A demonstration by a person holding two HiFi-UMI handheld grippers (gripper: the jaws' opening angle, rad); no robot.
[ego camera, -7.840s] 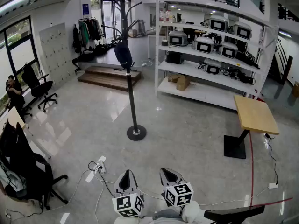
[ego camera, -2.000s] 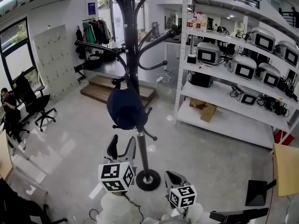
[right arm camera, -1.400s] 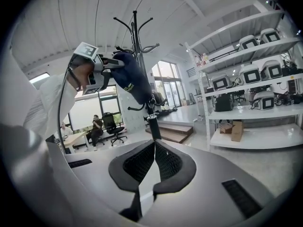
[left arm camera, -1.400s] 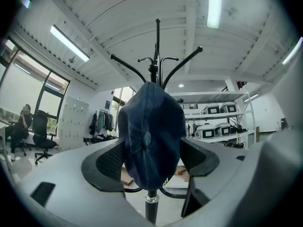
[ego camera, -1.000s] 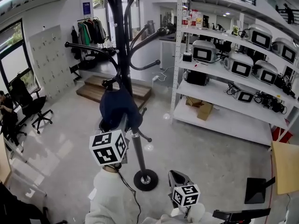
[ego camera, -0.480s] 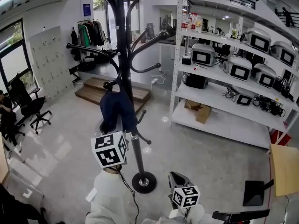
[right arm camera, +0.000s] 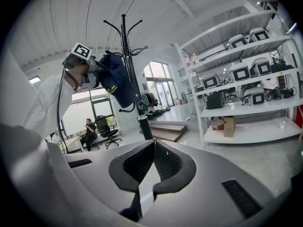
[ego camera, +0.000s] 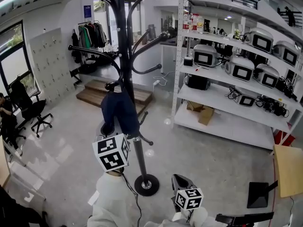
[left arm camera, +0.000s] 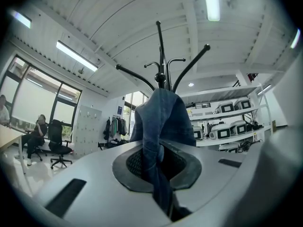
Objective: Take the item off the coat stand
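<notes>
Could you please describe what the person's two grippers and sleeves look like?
Both the left gripper and right gripper have pale grey bodies with black, mesh-textured jaw pads. Each carries a white cube printed with black square markers. The person wears white sleeves; a thin black cable trails over the left one.

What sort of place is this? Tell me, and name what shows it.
Probably a lab or workshop with office space: white shelving loaded with boxy screened devices, an office chair by the window, and wall lockers.

Dark blue cap (ego camera: 118,109) on black coat stand's (ego camera: 123,46) low hook, in left gripper's (left arm camera: 160,171) grip
</notes>
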